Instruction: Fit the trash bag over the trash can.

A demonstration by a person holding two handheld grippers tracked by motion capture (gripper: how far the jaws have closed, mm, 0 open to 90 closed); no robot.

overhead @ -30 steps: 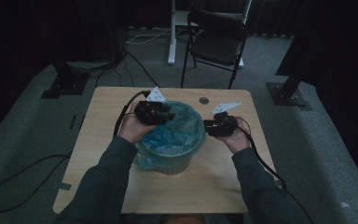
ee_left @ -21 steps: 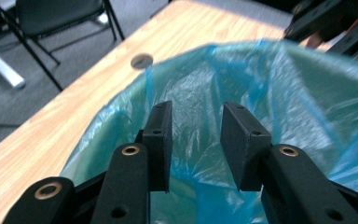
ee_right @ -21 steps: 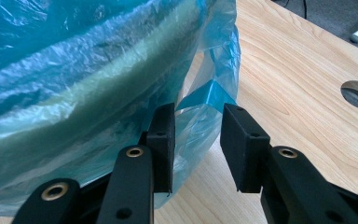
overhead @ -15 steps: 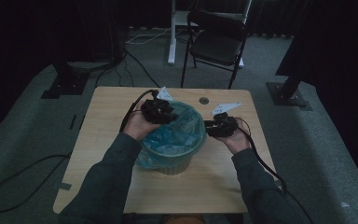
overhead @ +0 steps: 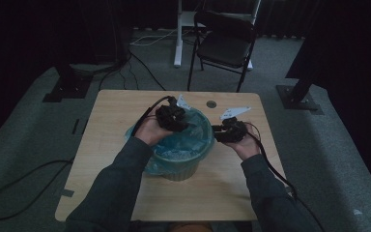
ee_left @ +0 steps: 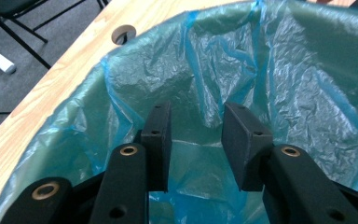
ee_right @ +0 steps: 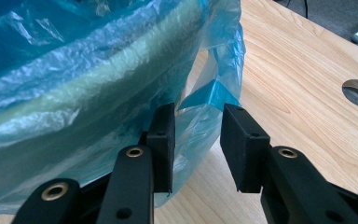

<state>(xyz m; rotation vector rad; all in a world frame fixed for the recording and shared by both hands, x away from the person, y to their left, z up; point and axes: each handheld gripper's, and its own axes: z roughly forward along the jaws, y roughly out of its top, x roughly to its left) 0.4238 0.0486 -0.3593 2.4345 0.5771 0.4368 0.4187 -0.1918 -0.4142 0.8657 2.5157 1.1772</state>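
A round bin [overhead: 179, 170] lined with a blue-green plastic bag [overhead: 189, 141] stands in the middle of the wooden table [overhead: 111, 113]. My left gripper [overhead: 182, 124] hangs over the bin's far left rim. In the left gripper view its jaws [ee_left: 196, 135] stand open inside the bag's mouth [ee_left: 279, 79], with only crinkled liner beyond them. My right gripper [overhead: 215, 131] is at the bin's right side. In the right gripper view it [ee_right: 196, 140] is open, and the bag's loose overhang [ee_right: 209, 95] hangs just past its tips without being pinched.
A cable hole [overhead: 211, 104] sits in the table behind the bin. A black folding chair [overhead: 227, 43] stands beyond the far edge. Stand bases [overhead: 65, 89] and cables [overhead: 19, 186] lie on the grey floor around the table.
My left hand has shifted right and slightly down, further over the bin's mouth. The right hand has stayed where it was.
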